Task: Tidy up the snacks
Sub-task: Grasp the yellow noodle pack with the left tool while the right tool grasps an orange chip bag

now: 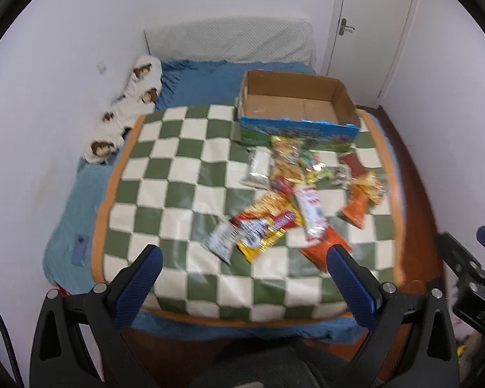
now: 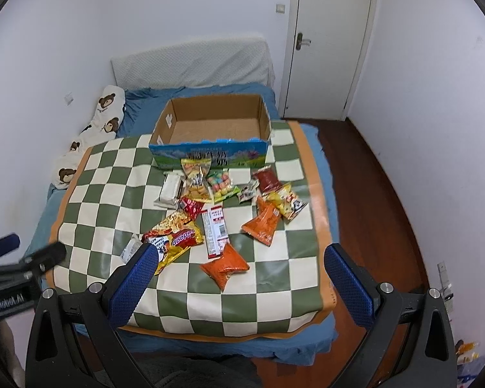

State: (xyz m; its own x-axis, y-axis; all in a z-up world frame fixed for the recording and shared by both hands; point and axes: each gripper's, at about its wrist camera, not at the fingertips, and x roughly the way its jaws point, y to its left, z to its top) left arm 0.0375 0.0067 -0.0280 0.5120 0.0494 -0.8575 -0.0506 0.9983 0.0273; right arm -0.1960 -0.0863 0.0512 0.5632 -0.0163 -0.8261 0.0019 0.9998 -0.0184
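Nothing is sorted yet: on the bed, your cardboard box [image 2: 210, 126] sits empty while the snacks [image 2: 223, 207] lie scattered on the checkered mat [image 2: 106, 194] before it. Your left claw [image 1: 244, 265] and right claw [image 2: 239, 263] both gape wide, holding nothing. The left view is blurred, perhaps from motion; the right shows packets sharply.

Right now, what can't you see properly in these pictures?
- Left wrist view: the snack packets are motion-blurred, so their labels are unreadable.
- Right wrist view: the white packet is partly hidden behind the right gripper finger.
- Both views: the cardboard box near wall hides its front floor strip.
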